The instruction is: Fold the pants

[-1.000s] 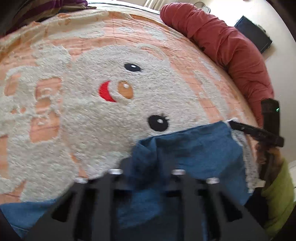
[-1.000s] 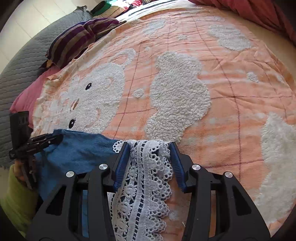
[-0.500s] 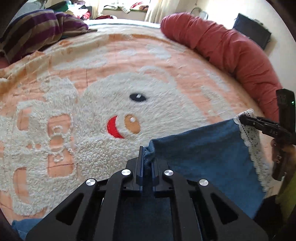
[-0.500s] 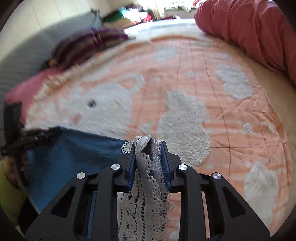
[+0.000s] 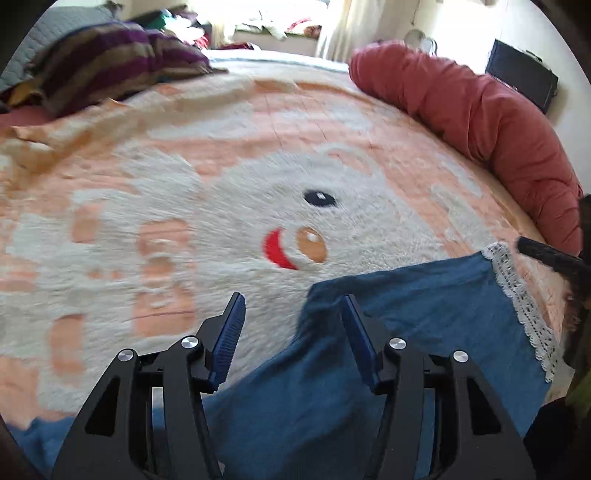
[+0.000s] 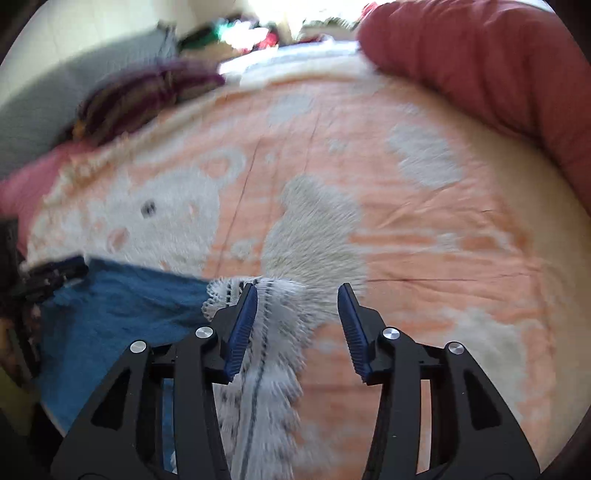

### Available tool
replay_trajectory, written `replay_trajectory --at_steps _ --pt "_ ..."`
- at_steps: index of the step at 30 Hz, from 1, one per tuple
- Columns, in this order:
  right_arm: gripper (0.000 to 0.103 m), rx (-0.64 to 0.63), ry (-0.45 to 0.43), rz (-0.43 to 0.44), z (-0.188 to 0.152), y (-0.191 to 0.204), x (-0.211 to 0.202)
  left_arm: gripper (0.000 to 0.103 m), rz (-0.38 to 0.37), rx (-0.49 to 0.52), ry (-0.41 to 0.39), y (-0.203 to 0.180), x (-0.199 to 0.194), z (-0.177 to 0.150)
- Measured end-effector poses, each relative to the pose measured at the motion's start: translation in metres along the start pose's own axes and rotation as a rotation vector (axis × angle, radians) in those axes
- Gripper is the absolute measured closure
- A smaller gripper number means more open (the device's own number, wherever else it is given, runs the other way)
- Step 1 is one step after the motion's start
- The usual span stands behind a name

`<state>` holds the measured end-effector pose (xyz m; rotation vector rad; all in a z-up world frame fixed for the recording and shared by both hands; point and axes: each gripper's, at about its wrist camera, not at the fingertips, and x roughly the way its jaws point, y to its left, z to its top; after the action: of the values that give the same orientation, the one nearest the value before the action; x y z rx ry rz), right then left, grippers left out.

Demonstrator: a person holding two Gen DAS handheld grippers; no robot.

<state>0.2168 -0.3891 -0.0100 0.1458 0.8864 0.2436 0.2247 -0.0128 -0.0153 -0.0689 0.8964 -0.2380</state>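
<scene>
The blue pants (image 5: pixel 406 317) lie folded on the orange bear blanket (image 5: pixel 221 206), with a white lace hem (image 5: pixel 517 295) along their right edge. My left gripper (image 5: pixel 293 321) hangs just above their near-left corner with its jaws opening; the cloth reaches the right pad (image 5: pixel 356 332) but is not pinched. In the right wrist view my right gripper (image 6: pixel 297 317) is also opening over the lace hem (image 6: pixel 273 332), which lies loose beside its left pad (image 6: pixel 242 328). The blue cloth (image 6: pixel 122 310) spreads to the left of it. This view is blurred.
A rolled red duvet (image 5: pixel 498 122) runs along the bed's right side. A striped purple pillow (image 5: pixel 110 62) and a grey quilt (image 5: pixel 55 29) lie at the far left. A black box (image 5: pixel 521 74) stands by the wall. Open blanket (image 6: pixel 424 240) stretches ahead.
Half a second ago both grippers were shut on the pants, the left on a blue corner, the right on the lace. Both have since opened, let the cloth go and risen.
</scene>
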Motion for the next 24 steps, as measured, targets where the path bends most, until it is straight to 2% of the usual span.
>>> replay_trajectory --at_steps 3,6,9,13,16,18,20,24 --pt "0.061 0.040 -0.014 0.085 -0.010 -0.004 -0.040 0.051 0.022 0.035 -0.017 -0.005 -0.031 -0.011" --pt "0.061 0.013 0.063 0.181 -0.033 0.006 -0.057 0.052 -0.026 0.067 -0.024 -0.021 -0.058 -0.030" --pt "0.062 -0.023 0.208 0.202 -0.060 0.017 -0.057 0.052 -0.057 0.114 -0.001 -0.041 -0.074 -0.060" --pt "0.062 -0.035 0.270 0.165 -0.066 0.014 -0.062 0.052 -0.054 0.189 0.048 -0.070 -0.073 -0.097" --pt "0.062 -0.007 0.344 0.177 -0.072 0.004 -0.051 0.051 -0.004 0.227 0.097 -0.084 -0.060 -0.120" --pt "0.062 -0.002 0.386 0.185 -0.081 0.002 -0.042 0.051 0.058 0.289 0.069 -0.094 -0.057 -0.129" --pt "0.062 0.007 0.427 0.217 -0.088 0.002 -0.032 0.052 0.089 0.324 0.060 -0.100 -0.058 -0.131" --pt "0.090 -0.086 0.424 0.215 -0.089 0.022 -0.040 0.052 0.058 0.287 0.070 -0.093 -0.058 -0.129"
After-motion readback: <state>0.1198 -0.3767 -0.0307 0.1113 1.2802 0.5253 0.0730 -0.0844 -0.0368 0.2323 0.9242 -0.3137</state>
